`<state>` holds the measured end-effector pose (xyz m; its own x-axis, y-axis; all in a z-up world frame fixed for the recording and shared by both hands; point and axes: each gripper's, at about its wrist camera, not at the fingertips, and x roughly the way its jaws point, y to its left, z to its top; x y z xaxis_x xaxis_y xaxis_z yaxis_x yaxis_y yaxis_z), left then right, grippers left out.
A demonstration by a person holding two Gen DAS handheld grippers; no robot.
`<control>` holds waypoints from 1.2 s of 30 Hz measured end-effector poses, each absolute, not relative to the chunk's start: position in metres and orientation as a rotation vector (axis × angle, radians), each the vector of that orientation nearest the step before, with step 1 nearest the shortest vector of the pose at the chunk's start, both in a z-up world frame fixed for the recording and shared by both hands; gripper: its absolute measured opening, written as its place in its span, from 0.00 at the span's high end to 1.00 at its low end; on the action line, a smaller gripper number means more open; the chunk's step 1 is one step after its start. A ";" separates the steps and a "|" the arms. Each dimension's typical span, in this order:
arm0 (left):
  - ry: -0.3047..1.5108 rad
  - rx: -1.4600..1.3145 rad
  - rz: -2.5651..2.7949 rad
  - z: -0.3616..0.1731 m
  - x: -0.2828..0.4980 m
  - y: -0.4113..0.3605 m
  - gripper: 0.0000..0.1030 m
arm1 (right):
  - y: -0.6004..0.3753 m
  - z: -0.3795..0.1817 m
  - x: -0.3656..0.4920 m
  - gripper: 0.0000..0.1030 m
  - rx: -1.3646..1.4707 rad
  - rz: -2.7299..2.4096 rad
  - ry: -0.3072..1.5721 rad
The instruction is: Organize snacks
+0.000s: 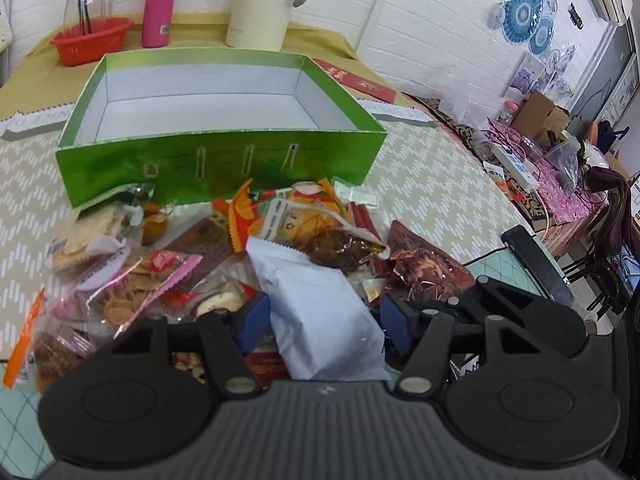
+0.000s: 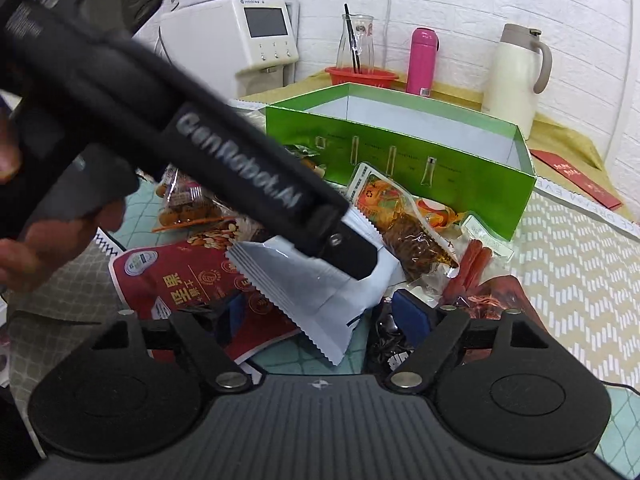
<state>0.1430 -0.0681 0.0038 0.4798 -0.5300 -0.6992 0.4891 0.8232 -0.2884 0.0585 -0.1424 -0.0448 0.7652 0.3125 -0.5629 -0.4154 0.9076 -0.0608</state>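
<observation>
Left wrist view: left gripper (image 1: 324, 320) is straddling a white foil pouch (image 1: 316, 304) atop the snack pile on the worktop (image 1: 432, 184), blue fingers (image 1: 394, 316) part-open w/ pads at its sides; firm grip unclear. Empty green box (image 1: 216, 128) is sitting just behind. Right wrist view: right gripper (image 2: 320, 320) is hanging open, holding nothing. Pouch (image 2: 316, 300) is looking light, crinkly, slippery; prob. best pinched across its puffy middle.

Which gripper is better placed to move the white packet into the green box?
Left. The left gripper already straddles the white packet; the green box lies straight ahead. The right gripper looks open, holding nothing.
</observation>
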 end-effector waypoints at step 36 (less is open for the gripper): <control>0.609 -0.170 -0.540 0.083 0.238 -0.003 0.72 | -0.123 0.036 0.182 0.18 -0.141 0.441 0.424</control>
